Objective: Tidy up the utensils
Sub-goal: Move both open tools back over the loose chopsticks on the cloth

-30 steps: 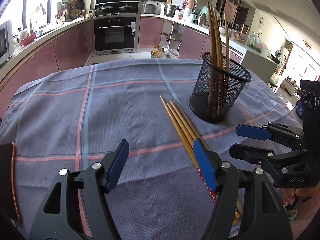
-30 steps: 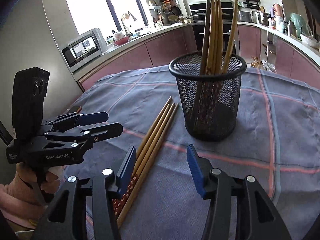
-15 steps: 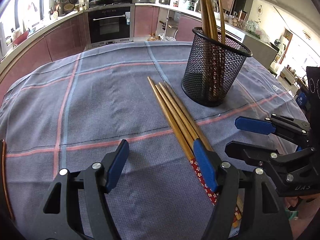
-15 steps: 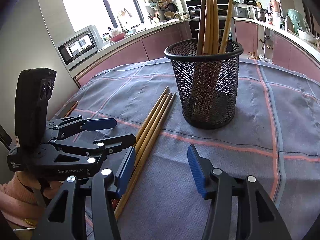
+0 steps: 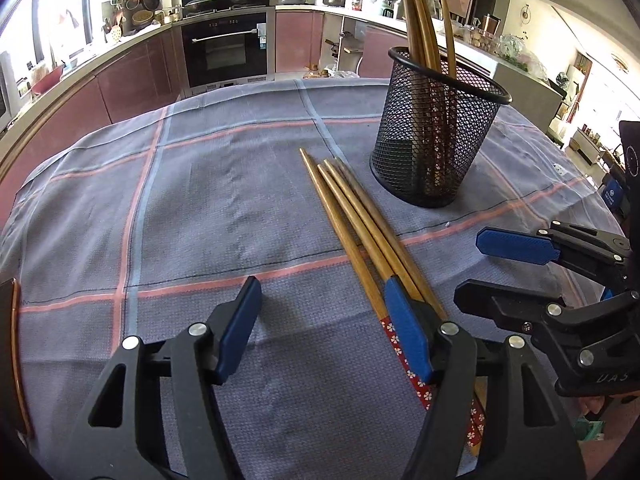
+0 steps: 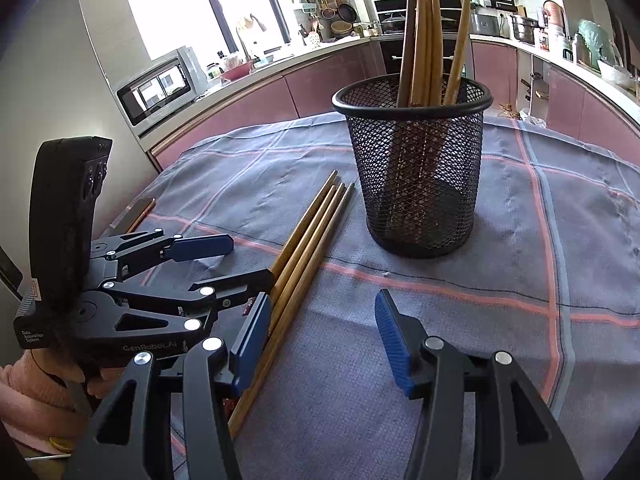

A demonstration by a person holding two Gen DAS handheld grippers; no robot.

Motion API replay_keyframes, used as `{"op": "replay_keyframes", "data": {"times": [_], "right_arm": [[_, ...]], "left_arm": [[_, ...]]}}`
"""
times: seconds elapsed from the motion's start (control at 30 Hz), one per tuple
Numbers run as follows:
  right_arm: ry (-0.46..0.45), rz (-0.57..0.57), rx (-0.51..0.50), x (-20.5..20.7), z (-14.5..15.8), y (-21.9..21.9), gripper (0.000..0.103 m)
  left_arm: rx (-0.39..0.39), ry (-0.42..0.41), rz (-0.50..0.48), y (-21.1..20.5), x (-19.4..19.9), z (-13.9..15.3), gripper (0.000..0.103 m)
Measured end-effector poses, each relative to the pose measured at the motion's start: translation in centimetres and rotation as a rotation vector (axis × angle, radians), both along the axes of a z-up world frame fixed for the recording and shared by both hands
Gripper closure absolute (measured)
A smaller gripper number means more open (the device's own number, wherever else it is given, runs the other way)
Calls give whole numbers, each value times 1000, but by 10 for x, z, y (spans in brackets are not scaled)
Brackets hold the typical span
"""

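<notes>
Both sets of jaws are wide open and hold nothing. Going from left to right, first comes the left gripper [image 5: 324, 332]. Between its two blue pads there is only bare cloth [image 5: 180, 208]. Its right pad sits just above the loose chopsticks [image 5: 360, 224], near their thick ends with the red flower pattern. I cannot tell if the pad touches them.

Next come the chopsticks themselves. There look to be four, lying side by side on the cloth and touching each other. Their thin tips point away from the jaws, toward the cup.

Next is the right gripper [image 6: 320, 340]. The chopsticks pass under its left pad, so they lie at the left edge of its open gap, not in the middle. Past the jaws and a bit to the right stands the black mesh cup [image 6: 416, 176]. More chopsticks already stand inside it, leaning on the rim.

I think the step now is to pick up a loose chopstick and put it in the cup. To do it well, one gripper should slide sideways until a stick is in the middle of its gap. Grab near the thick end and squeeze only one or two, because a whole bunch may slip. Then tip the stick up and lower it gently, so the light cup does not fall over.
</notes>
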State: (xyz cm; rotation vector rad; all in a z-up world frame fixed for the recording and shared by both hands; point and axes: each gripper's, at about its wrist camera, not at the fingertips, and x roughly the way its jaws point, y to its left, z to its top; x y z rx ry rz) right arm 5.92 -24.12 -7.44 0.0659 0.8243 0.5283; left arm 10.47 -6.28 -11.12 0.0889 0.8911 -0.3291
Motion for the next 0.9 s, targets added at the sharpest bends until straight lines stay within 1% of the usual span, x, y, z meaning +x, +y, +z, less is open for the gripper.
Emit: {"op": "replay_keyframes", "data": {"times": [0.2,0.37,0.6,0.77,0.9], "right_arm": [[-2,12,-34,2,-1,11,52],[1,22,-67,3,-3,17,55],[26,0,-92,6,-7,16,67],[43,-14,-95,8,-6,12,68],[44,-13,-104,12,-6,14,70]], "left_arm": [[-7,3,18,4,-4,0,41],[-33,14,31,11,-5,0,46],[-49,19,31,14,-6,0,49],[-73,32,21,17,-5,1,51],[-62,26,6,13,-2,2,52]]}}
